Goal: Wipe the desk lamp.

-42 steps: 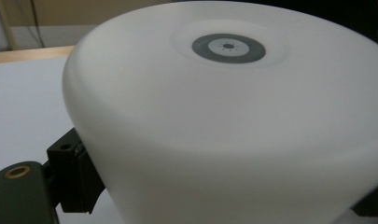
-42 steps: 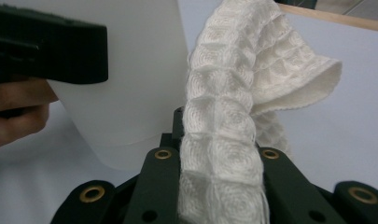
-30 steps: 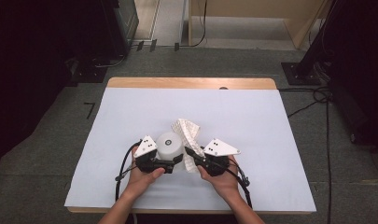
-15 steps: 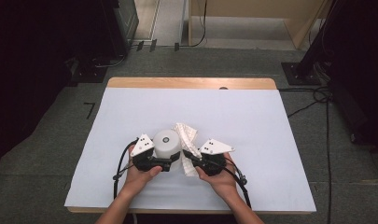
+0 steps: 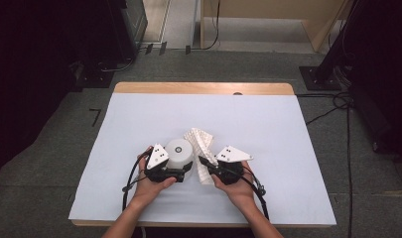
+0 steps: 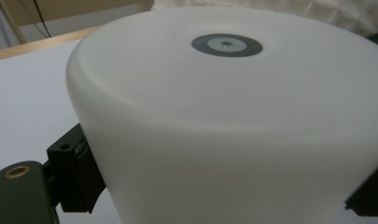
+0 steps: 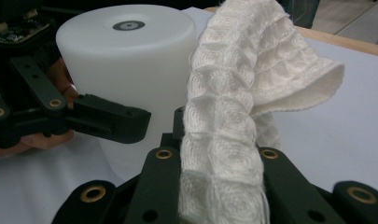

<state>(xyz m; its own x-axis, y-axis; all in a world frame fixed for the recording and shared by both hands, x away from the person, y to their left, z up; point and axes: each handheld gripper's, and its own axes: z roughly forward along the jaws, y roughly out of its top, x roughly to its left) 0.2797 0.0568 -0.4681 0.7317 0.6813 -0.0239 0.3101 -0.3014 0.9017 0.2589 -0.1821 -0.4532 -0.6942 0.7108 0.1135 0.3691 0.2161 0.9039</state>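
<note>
A white cylinder (image 5: 179, 151) with a grey ring mark on its top stands on the white table cover (image 5: 288, 148). My left gripper (image 5: 183, 167) is shut on its lower wall, one jaw on each side. In the left gripper view the cylinder (image 6: 224, 116) sits between the jaws of the left gripper (image 6: 221, 191). A white waffle-weave cloth (image 5: 201, 141) rises just right of the cylinder. My right gripper (image 5: 203, 162) is shut on its lower part. In the right gripper view the cloth (image 7: 224, 116) stands up from the right gripper (image 7: 219, 177), with the cylinder (image 7: 130, 60) close behind on the left.
The table's wooden far edge (image 5: 203, 88) shows beyond the white cover. Dark equipment and cables (image 5: 337, 99) lie on the floor around the table. Both of the person's hands come in at the near edge.
</note>
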